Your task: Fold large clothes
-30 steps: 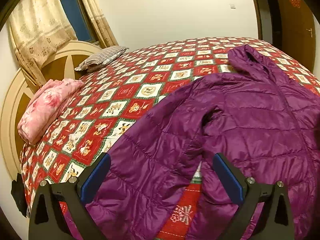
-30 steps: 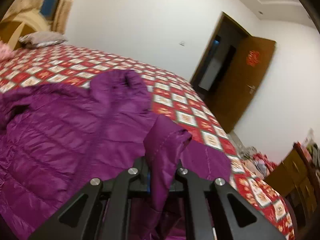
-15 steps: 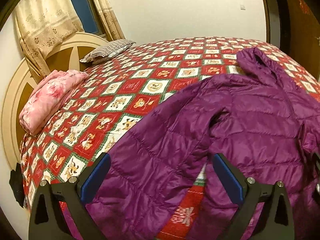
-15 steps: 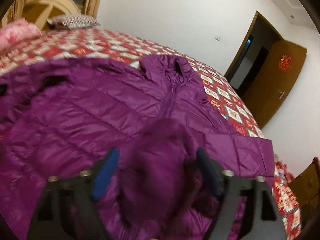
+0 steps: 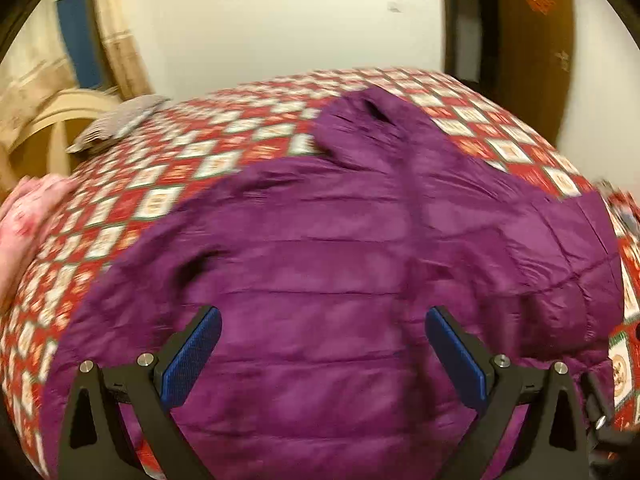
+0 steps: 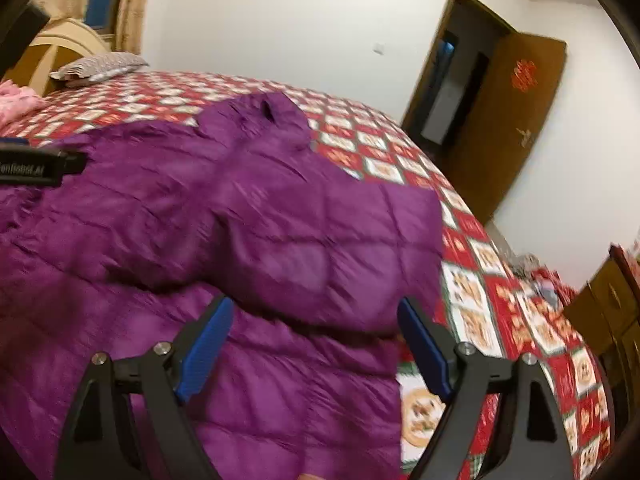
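Note:
A large purple quilted hooded jacket [image 5: 340, 248] lies spread on the bed, hood [image 5: 372, 120] toward the far side. My left gripper [image 5: 322, 344] is open and empty, hovering over the jacket's lower body. My right gripper [image 6: 314, 340] is open and empty above the jacket [image 6: 180, 240]. The right sleeve [image 6: 332, 248] lies folded across the jacket's body just ahead of the right gripper. The left gripper's body [image 6: 36, 166] shows at the left edge of the right wrist view.
The bed has a red and white patterned cover [image 5: 180, 176]. A grey pillow [image 5: 120, 120] and a folded pink blanket [image 5: 20, 216] lie near the headboard. An open brown door [image 6: 508, 120] and a wooden cabinet [image 6: 608, 304] stand to the right.
My right gripper opened and let go of the sleeve, which now lies across the jacket. My left gripper swung right, over the jacket's middle, staying open.

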Motion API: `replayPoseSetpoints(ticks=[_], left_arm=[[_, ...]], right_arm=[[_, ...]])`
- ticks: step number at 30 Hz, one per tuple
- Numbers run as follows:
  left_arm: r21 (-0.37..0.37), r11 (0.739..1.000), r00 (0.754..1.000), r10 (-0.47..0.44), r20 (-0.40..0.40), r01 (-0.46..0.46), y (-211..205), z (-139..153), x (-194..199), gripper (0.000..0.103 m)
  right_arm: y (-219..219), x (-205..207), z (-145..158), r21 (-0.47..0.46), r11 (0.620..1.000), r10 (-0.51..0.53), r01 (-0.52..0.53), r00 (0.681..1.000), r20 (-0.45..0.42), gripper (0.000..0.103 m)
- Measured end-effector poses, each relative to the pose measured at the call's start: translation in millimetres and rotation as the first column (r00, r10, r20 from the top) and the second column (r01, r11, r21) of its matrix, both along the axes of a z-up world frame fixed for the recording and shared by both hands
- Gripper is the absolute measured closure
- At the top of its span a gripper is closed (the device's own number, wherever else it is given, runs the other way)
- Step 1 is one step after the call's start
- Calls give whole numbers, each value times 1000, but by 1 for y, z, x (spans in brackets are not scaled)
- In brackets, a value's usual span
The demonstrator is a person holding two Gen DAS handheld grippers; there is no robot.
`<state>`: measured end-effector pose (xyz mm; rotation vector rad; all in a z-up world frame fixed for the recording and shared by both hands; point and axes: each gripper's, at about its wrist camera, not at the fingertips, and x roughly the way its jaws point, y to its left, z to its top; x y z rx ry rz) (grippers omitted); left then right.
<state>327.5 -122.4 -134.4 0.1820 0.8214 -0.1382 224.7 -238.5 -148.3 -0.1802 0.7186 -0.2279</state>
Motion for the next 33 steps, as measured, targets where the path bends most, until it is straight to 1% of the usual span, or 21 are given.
replayPoseSetpoints(ticks=[4, 5, 6, 7, 8, 9, 11, 12, 16, 19, 21, 24, 27, 28, 30, 33], left_arm=[[-3, 997, 996, -75, -57, 75, -41, -26, 11, 2], [-19, 996, 993, -93, -68, 92, -45, -31, 13, 17], [-31, 994, 991, -108, -80, 105, -50, -35, 16, 55], [-28, 993, 988, -117, -101, 115, -54, -39, 18, 76], [-35, 992, 986, -123, -115, 120, -54, -40, 18, 87], [-51, 992, 988, -121, -94, 117, -51, -35, 17, 89], [-38, 992, 992, -119, -38, 117, -44, -23, 11, 91], [-32, 993, 993, -117, 3, 117, -36, -10, 7, 91], [-8, 995, 988, -93, 126, 95, -3, 26, -5, 91], [5, 998, 986, -55, 159, 55, 28, 36, -9, 91], [34, 999, 985, -24, 169, 19, 45, 32, -9, 91], [96, 995, 987, 15, 163, -31, 70, 10, -2, 91], [103, 993, 991, 38, 126, -51, 84, -13, 6, 91], [105, 993, 994, 42, 103, -53, 87, -23, 8, 91], [131, 990, 996, 49, 79, -59, 87, -38, 13, 91], [192, 979, 993, 41, 106, -61, 82, -51, 12, 91]], right_arm=[[-4, -6, -13, -20, 1000, -3, 2, 1000, -26, 16], [-5, -7, -14, -24, 1000, -2, 1, 1000, -30, 16], [-8, -9, -15, -24, 1000, -2, 1, 999, -32, 16], [-10, -9, -18, -20, 1000, -6, 5, 999, -36, 16], [-13, -11, -20, -16, 1000, -9, 8, 999, -40, 16], [-16, -11, -23, -11, 1000, -15, 14, 999, -47, 16], [-24, -11, -26, 1, 1000, -27, 27, 998, -51, 16], [-27, -12, -26, 6, 999, -32, 32, 998, -53, 16], [-33, -13, -34, 23, 999, -42, 44, 998, -54, 16], [-30, -16, -37, 20, 999, -41, 42, 998, -49, 16], [-28, -16, -39, 13, 999, -39, 40, 998, -50, 15], [-26, -16, -40, 14, 999, -38, 39, 998, -54, 14], [-26, -15, -40, 22, 999, -30, 31, 998, -59, 14], [-27, -15, -41, 24, 999, -28, 30, 998, -61, 14], [-28, -13, -41, 33, 999, -17, 20, 997, -71, 14], [-31, -12, -35, 63, 998, 16, -9, 994, -112, 15]])
